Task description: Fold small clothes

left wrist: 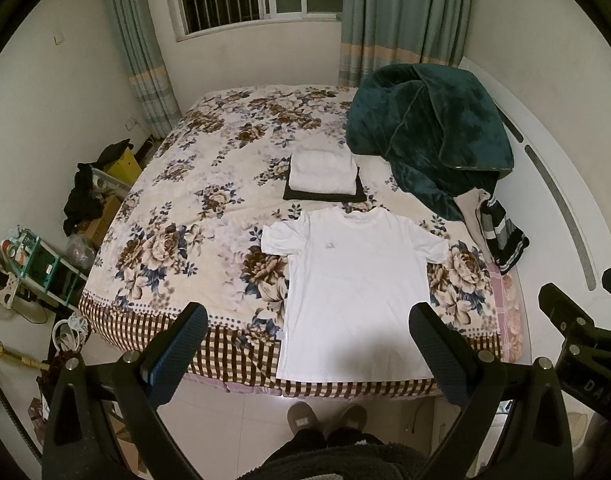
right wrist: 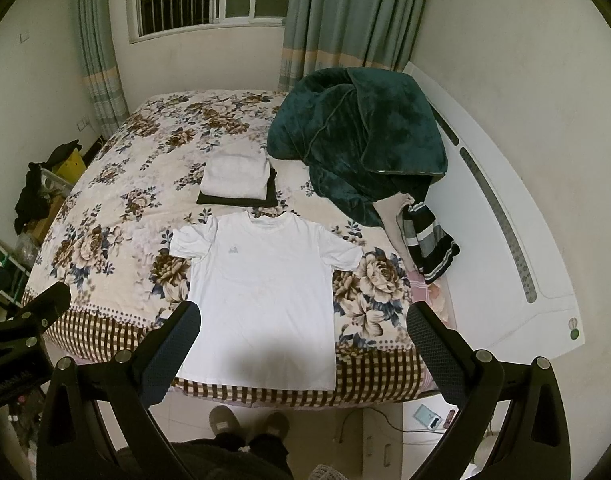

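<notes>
A white T-shirt (left wrist: 353, 288) lies flat and spread out, front up, at the near edge of the floral bed (left wrist: 193, 208), its hem at the checked border. It also shows in the right wrist view (right wrist: 265, 292). Behind it sits a folded white garment (left wrist: 323, 172) on a folded dark one (left wrist: 325, 195); the same stack shows in the right wrist view (right wrist: 235, 178). My left gripper (left wrist: 307, 324) is open and empty, held above the shirt's hem. My right gripper (right wrist: 303, 322) is open and empty, also above the hem.
A dark green blanket (left wrist: 429, 132) is heaped at the back right of the bed, with striped and beige clothes (left wrist: 497, 236) beside it. A white headboard (right wrist: 501, 224) runs along the right. Cluttered shelves (left wrist: 37, 264) stand on the left. My slippered feet (left wrist: 325, 416) stand at the bed's edge.
</notes>
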`<state>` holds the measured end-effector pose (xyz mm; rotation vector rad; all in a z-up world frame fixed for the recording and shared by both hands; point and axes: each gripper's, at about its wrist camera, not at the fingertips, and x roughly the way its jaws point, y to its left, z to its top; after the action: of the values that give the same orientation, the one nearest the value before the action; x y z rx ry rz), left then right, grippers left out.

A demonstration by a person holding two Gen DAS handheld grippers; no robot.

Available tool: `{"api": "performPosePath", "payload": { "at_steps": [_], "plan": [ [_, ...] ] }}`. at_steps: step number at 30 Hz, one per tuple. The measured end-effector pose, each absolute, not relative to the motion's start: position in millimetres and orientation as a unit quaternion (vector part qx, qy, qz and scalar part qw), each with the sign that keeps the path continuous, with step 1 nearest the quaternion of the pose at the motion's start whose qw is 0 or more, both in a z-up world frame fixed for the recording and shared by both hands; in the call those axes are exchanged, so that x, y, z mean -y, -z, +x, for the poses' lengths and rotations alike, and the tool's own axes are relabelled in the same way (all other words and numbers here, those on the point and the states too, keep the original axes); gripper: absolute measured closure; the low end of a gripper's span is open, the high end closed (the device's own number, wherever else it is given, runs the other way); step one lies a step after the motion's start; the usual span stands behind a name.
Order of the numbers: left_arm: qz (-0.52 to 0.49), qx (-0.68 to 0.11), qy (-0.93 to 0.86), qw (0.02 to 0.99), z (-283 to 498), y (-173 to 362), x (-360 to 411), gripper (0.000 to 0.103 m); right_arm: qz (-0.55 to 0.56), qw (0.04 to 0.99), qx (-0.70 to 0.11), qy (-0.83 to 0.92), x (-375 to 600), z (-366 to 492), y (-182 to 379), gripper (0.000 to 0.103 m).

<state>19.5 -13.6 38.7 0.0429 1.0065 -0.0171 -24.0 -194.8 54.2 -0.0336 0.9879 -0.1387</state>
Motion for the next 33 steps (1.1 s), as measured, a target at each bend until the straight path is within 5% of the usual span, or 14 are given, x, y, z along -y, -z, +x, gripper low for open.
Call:
{"api": "performPosePath", "payload": {
  "at_steps": [33],
  "plan": [
    [0.022, -0.476, 0.016, 0.879, 57.7, -17.7, 5.5, 0.000, -0.003, 0.866, -0.492, 0.093, 193.1, 16.2, -33.3, 0.000]
  ]
}}
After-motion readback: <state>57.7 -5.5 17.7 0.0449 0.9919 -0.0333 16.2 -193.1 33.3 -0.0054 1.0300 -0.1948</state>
